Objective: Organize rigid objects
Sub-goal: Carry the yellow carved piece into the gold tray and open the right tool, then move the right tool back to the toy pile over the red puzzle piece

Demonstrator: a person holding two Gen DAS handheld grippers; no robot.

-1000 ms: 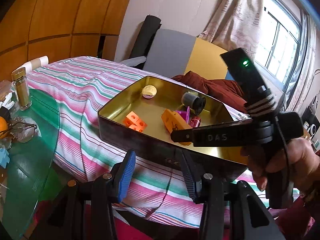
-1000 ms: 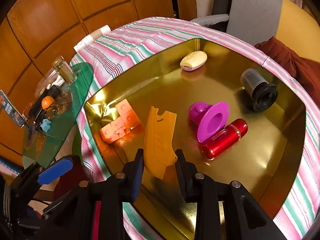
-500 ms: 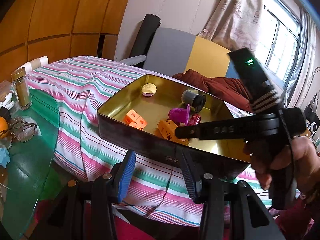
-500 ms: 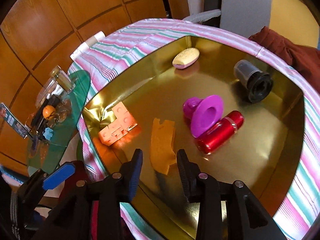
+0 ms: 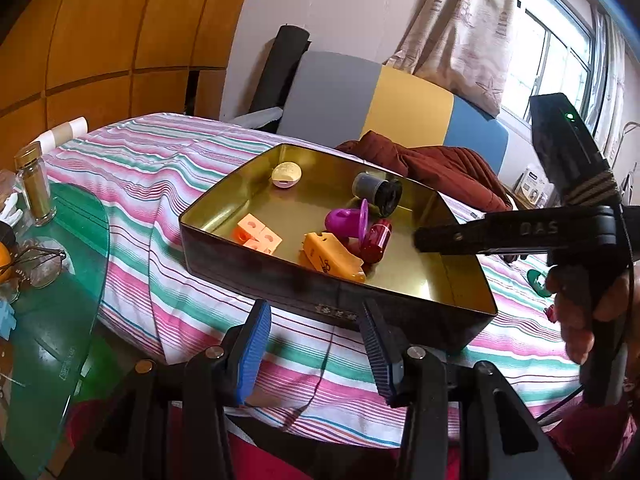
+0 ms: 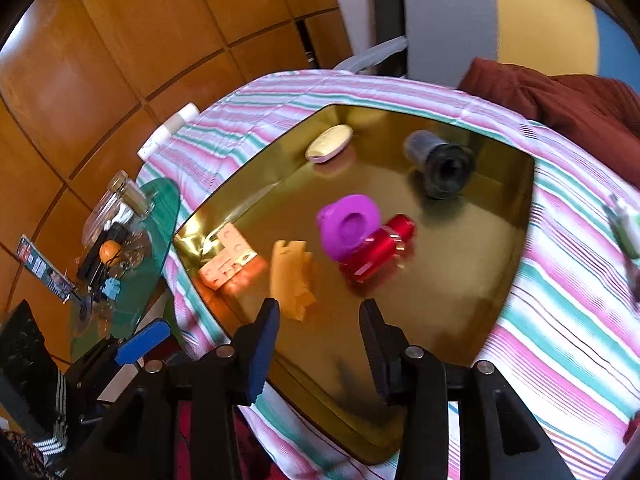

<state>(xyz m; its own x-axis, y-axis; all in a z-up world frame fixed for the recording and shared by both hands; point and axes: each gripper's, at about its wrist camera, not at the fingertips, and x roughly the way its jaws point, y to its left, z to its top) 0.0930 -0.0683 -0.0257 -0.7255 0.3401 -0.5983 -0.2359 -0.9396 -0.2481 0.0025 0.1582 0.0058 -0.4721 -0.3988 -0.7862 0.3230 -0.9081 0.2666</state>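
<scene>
Gold tin tray (image 5: pixel 224 204) sits on the striped cloth (image 5: pixel 132 168), dark outer walls, shiny mirror-like inside, rounded corners. Contents: pale oval soap-shaped piece (image 5: pixel 285 169) near the far left corner; dark grey ribbed cup (image 5: pixel 378 190) lying on its side toward the far right, mouth facing the cameras; purple funnel-like plastic piece (image 5: pixel 347 219) mid-tray, flared disc on a stubby neck, touching the glossy red metal cylinder (image 5: pixel 377 239) lying beside it; flat yellow-orange plastic cover (image 5: pixel 330 261) near the front wall, notched at one end, small dark print on it, just beside the red cylinder; cluster of orange blocks (image 5: pixel 258 235) with round holes at the left, close to the front wall. All hard, smooth-surfaced items, none stacked. Left gripper (image 5: pixel 316 344) is low in front of the tray's near wall, jaws spread wide, nothing between them; one blue ribbed pad, one dark. Right gripper (image 6: pixel 319 334) hangs over the tray's near edge, jaws also spread and empty, yellow cover just ahead of its blue pad; in the left view the person's hand (image 5: pixel 580 308) grips its handle at the right. Right view is motion-blurred. Off-tray: green glass table (image 5: pixel 52 280) at left carrying a spice jar (image 5: pixel 35 184) with gold lid and wire glasses (image 5: pixel 40 268); dark red fabric (image 5: pixel 432 164) bunched behind the tray.
</scene>
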